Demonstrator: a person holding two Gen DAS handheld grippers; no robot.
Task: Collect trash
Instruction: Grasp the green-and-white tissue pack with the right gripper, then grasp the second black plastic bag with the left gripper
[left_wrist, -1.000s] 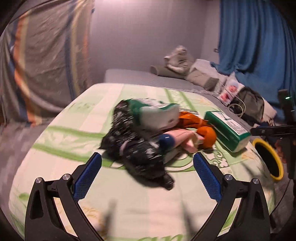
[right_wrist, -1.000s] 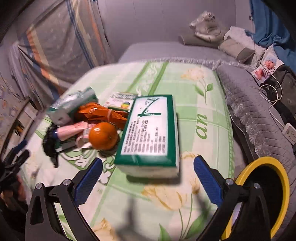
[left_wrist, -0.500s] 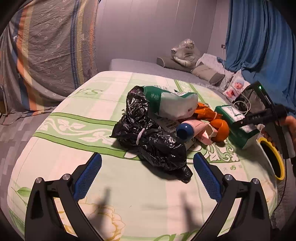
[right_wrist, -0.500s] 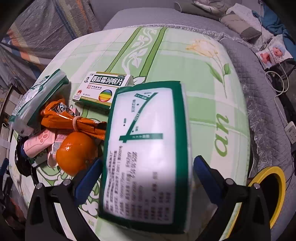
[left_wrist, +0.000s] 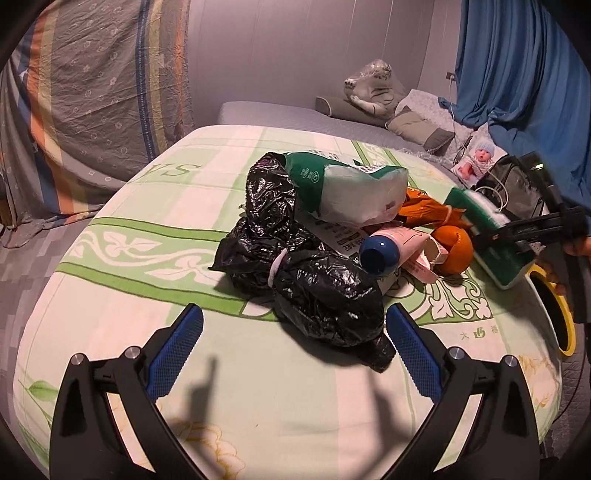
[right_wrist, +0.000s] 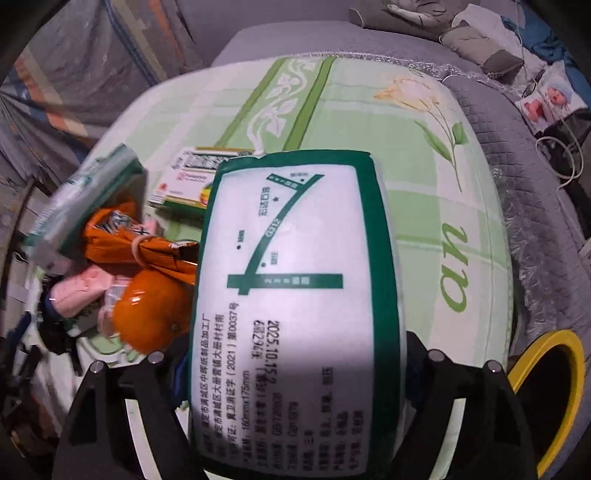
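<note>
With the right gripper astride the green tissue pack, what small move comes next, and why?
Probably finish closing. The right gripper's fingers have just been closing and now flank the green tissue pack, which lies beside the orange. Once gripped, lift it toward the yellow-rimmed bin beside the bed.

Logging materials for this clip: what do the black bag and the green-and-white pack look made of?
Black bag: thin glossy plastic film, judging by its crinkles and sharp highlights. Green-and-white pack: probably soft tissue in smooth printed plastic wrap; its edges are rounded, pillowy.
</note>
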